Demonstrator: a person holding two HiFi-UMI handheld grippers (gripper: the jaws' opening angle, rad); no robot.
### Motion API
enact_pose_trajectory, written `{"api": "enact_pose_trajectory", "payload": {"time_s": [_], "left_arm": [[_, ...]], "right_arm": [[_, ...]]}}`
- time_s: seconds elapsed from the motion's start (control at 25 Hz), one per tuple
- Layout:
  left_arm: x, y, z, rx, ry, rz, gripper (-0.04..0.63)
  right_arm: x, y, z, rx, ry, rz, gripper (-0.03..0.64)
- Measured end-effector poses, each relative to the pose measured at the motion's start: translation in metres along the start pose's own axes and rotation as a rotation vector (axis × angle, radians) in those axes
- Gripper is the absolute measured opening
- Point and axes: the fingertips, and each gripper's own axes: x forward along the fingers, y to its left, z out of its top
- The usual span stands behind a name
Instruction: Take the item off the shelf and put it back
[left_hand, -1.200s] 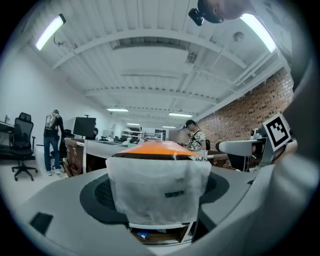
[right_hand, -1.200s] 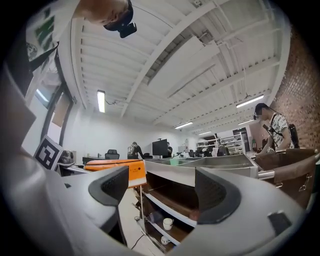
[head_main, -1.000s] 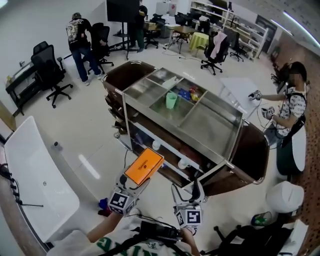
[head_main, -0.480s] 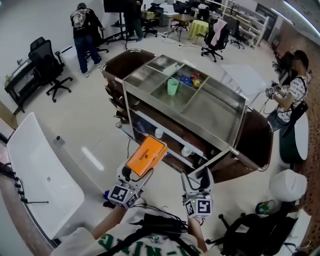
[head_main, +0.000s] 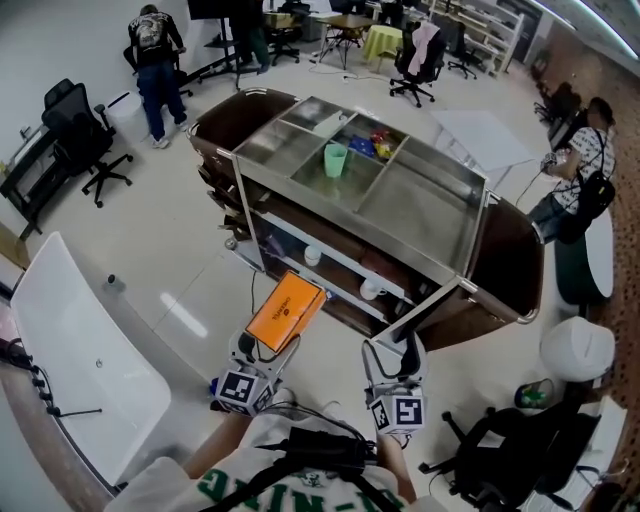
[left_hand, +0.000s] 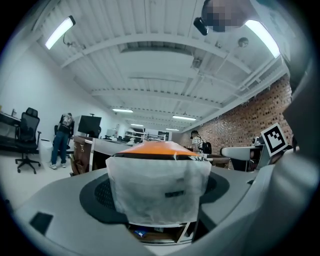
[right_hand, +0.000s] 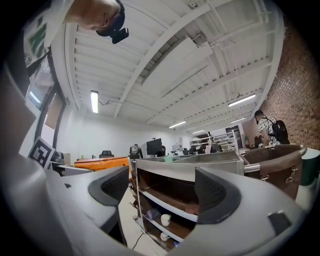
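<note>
Left gripper view: left gripper clamped on orange box; right gripper wide open, empty.

Head view: the print on the orange box is too small to read, and the box's near end hides the tips of the left gripper. Small coloured things at the top of the cart are too small to name. The cart's lower shelves sit mostly hidden under its steel top. The person is cut off at the bottom edge. Left gripper view: a blurred white face at centre hides all of the box but a thin orange strip
</note>
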Motion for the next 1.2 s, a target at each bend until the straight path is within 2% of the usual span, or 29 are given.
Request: {"api": "enact_pose_trajectory", "payload": {"time_s": [0.16, 0.32, 0.48, 0.68, 0.8, 0.92, 1.08, 1.2], "left_arm": [[0.001, 0.007, -0.018, 0.063, 0.037, -0.015, 0.388], [0.003, 0.018, -0.015, 0.021, 0.056, 0.036, 0.388], [0.009, 0.046, -0.035, 0.075, 0.079, 0.061, 0.388], [0.026, 0.086, -0.054, 0.094, 0.095, 0.084, 0.388], [0.031, 0.129, -0.067, 0.108, 0.107, 0.075, 0.388], [0.025, 0.191, -0.068, 0.121, 0.119, 0.072, 0.388], [0.013, 0.278, -0.068, 0.128, 0.174, 0.116, 0.388], [0.016, 0.315, -0.065, 0.138, 0.201, 0.141, 0.388]], "right_arm": [[-0.003, -0.005, -0.001, 0.007, 0.008, -0.023, 0.420], [-0.002, -0.002, -0.003, 0.012, 0.019, -0.021, 0.422], [0.003, 0.001, -0.006, 0.013, 0.025, -0.011, 0.420], [0.009, -0.005, -0.007, 0.007, 0.029, -0.031, 0.422], [0.012, -0.009, -0.007, 0.004, 0.031, -0.044, 0.422], [0.014, -0.012, -0.010, -0.007, 0.038, -0.051, 0.420], [0.016, -0.020, -0.014, -0.003, 0.056, -0.070, 0.422], [0.022, -0.019, -0.015, -0.010, 0.063, -0.068, 0.420]]}}
